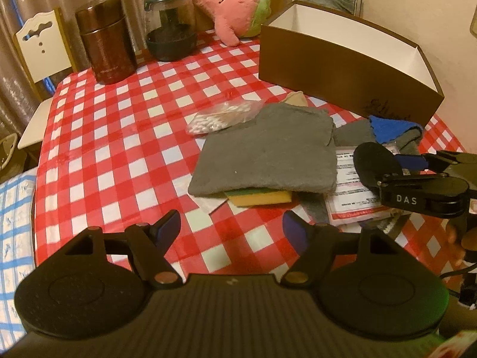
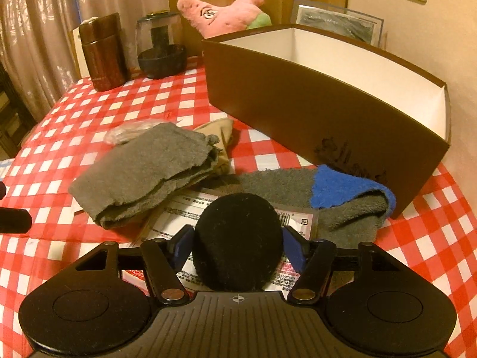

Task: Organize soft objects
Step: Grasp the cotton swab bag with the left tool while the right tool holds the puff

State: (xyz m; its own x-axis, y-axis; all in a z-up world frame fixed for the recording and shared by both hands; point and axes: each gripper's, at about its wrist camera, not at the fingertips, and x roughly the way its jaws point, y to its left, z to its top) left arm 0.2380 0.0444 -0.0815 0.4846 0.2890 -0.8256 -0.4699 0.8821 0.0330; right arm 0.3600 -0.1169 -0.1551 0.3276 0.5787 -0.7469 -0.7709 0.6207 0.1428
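My right gripper [image 2: 238, 246] is shut on a round black soft pad [image 2: 238, 238], its blue pads pressing both sides; the left wrist view shows the pad [image 1: 374, 162] at the right, over a printed packet [image 1: 351, 200]. My left gripper [image 1: 232, 226] is open with nothing between its fingers, in front of a folded grey cloth [image 1: 268, 155] that lies on a yellow-green sponge [image 1: 259, 198]. A grey-and-blue towel [image 2: 342, 194] lies against the open brown box [image 2: 313, 119]. A pink star plush [image 2: 223, 15] leans behind the box.
On the red checked tablecloth [image 1: 119, 137] are a bag of cotton swabs [image 1: 220, 117] and a beige cloth [image 2: 220, 137]. A brown canister [image 1: 104, 38] and a glass jar [image 1: 170, 26] stand at the far left. A white chair [image 1: 38, 47] stands beside the table's left edge.
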